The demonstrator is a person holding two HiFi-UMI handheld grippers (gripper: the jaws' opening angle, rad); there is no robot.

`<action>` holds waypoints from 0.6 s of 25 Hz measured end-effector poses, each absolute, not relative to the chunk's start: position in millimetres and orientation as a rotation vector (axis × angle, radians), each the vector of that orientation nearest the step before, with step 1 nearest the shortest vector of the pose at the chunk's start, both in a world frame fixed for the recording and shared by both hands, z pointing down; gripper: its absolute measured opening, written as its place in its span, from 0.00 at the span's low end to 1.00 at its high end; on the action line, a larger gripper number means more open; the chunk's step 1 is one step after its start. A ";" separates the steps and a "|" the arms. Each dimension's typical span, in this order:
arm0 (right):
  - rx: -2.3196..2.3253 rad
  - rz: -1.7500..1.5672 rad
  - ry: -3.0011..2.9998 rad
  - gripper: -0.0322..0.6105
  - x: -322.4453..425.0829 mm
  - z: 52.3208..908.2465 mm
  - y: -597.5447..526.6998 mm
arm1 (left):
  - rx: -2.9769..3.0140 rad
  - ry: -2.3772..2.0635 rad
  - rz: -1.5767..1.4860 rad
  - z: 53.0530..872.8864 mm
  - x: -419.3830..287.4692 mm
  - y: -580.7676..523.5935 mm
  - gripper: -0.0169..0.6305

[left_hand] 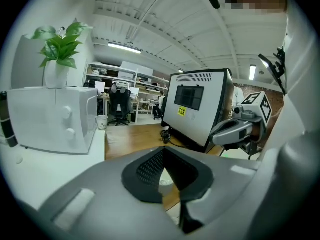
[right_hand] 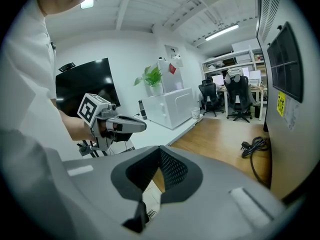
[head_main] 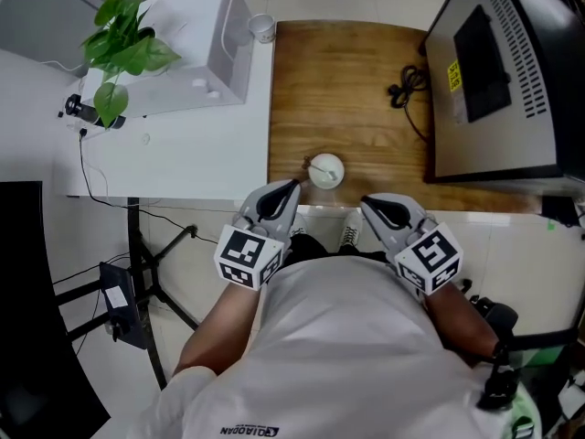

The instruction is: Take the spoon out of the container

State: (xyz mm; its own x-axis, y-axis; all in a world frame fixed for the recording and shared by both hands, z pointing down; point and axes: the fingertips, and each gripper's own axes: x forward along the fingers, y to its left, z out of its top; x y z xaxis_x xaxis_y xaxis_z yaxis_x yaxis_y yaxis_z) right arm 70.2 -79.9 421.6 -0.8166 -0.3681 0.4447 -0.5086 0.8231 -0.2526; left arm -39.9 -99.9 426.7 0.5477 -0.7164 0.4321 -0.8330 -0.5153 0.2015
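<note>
A small white round container [head_main: 326, 171] stands near the front edge of the wooden table [head_main: 347, 90]. A thin spoon [head_main: 317, 165] lies in it, its handle leaning toward the left rim. My left gripper [head_main: 291, 187] is held against the person's body just short of the table edge, below and left of the container, shut and holding nothing. My right gripper [head_main: 366, 203] mirrors it at the lower right, also shut and holding nothing. In the left gripper view, a bit of the container [left_hand: 165, 182] shows below the closed pads [left_hand: 150, 166]. The right gripper view looks over the table's edge.
A white appliance [head_main: 196, 48] with a potted plant [head_main: 123, 44] sits on the white table [head_main: 174, 154] at the left. A paper cup [head_main: 261, 27] stands at the back. A large grey and black machine [head_main: 498, 71] fills the right, with a black cable [head_main: 409, 85] beside it.
</note>
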 end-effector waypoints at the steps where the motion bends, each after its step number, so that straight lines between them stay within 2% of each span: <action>1: 0.669 0.525 -2.621 0.06 67.9 423.5 -81.9 | 2.398 -1.255 0.421 429.5 -41.8 -102.6 0.03; 15: 0.811 0.628 -2.580 0.06 46.2 437.5 -89.1 | 2.467 -1.120 0.457 445.4 -48.7 -132.2 0.05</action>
State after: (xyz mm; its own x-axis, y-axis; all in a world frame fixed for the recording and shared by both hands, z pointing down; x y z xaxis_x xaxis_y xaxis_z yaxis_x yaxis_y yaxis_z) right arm 46.2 -89.1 437.5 -0.7689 -0.4444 0.4597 -0.6059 0.7360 -0.3019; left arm -48.7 -132.2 445.4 0.6273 -0.6401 0.4436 -0.7677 -0.6039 0.2143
